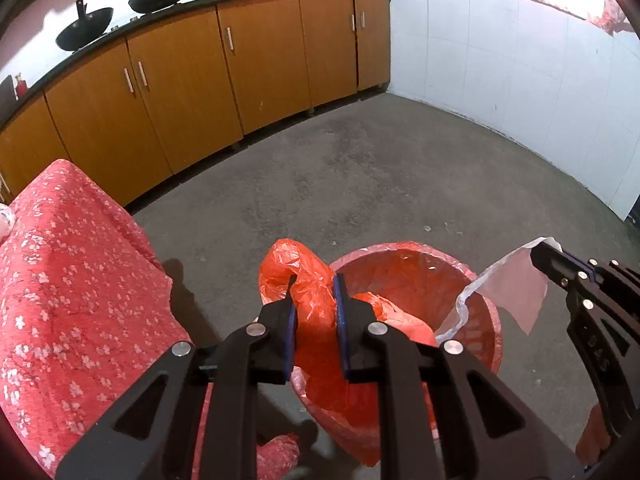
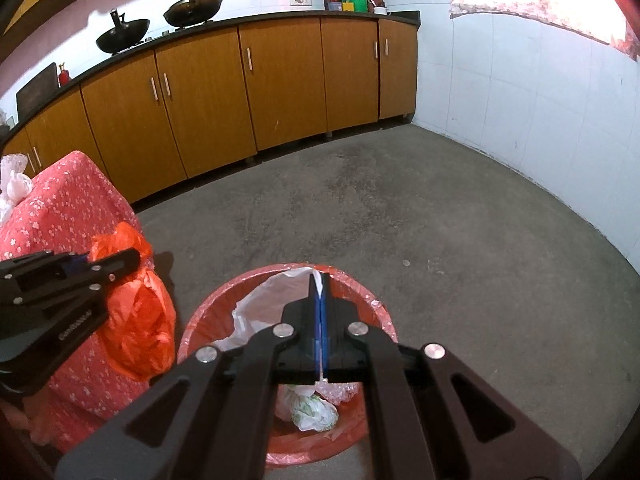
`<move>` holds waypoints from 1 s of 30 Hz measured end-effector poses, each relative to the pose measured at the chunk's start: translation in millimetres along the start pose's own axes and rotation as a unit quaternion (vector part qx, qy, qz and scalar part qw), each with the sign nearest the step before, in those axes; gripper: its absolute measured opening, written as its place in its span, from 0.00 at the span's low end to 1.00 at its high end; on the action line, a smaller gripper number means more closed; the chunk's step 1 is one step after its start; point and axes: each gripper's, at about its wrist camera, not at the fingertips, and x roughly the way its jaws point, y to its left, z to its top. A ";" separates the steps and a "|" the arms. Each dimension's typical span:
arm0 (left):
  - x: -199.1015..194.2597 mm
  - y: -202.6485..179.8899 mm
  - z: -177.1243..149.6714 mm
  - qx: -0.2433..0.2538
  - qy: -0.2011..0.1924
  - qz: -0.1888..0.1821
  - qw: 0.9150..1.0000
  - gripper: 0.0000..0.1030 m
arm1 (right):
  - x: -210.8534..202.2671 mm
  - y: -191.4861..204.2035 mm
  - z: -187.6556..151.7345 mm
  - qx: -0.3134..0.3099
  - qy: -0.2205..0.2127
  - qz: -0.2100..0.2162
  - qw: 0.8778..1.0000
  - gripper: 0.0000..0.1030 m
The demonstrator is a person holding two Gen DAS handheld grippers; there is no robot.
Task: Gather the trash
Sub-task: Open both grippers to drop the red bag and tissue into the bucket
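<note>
While the left gripper (image 1: 314, 300) clamps an orange bag (image 1: 312, 280) beside the lined red bin (image 2: 376, 304), the right gripper (image 2: 320, 304) pinches a white bag (image 2: 260, 304) over it; 1 knotted bundle (image 2: 312, 412) already lies inside, 2 bags seemingly remain.

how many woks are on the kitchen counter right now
2. One black wok sits on the counter's left part; the second wok is just right of it, nearer the wall. Others may be out of frame.

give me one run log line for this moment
left gripper: shut on orange bag | right gripper: shut on white bag | both over red-lined bin | stage: dropping trash
</note>
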 end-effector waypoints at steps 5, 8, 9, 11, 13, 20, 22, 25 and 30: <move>8.3 -3.8 1.3 0.000 0.004 -0.003 1.000 0.15 | 2.8 -3.5 -1.3 0.003 0.003 0.005 1.000 0.02; 12.7 -5.4 -0.3 0.000 0.008 -0.006 1.000 0.16 | 5.1 -3.1 -4.4 0.001 0.009 0.009 1.000 0.02; 13.6 -6.3 -0.8 0.001 0.009 -0.007 1.000 0.16 | 6.4 -2.6 -5.2 0.000 0.010 0.011 1.000 0.02; 15.1 -6.4 -1.1 0.003 0.009 -0.008 1.000 0.16 | 8.2 -1.6 -5.0 -0.001 0.014 0.012 1.000 0.02; 16.0 -7.6 -1.3 0.004 0.009 -0.010 1.000 0.17 | 9.5 -2.1 -6.0 0.001 0.016 0.015 1.000 0.02; 16.7 -7.2 -1.1 0.005 0.005 -0.013 1.000 0.33 | 9.6 -5.2 -9.6 0.007 0.017 0.023 1.000 0.05; 15.2 -6.7 -1.6 0.004 0.001 -0.016 1.000 0.36 | 10.2 -6.5 -11.2 0.008 0.020 0.025 0.999 0.06; 14.1 -6.0 -1.7 0.000 0.002 -0.020 1.000 0.36 | 11.0 -5.2 -12.0 0.007 0.024 0.030 0.999 0.06; 8.6 1.0 1.7 -0.010 -0.003 -0.013 1.000 0.36 | 10.4 -1.9 -12.2 0.005 0.024 0.036 0.999 0.23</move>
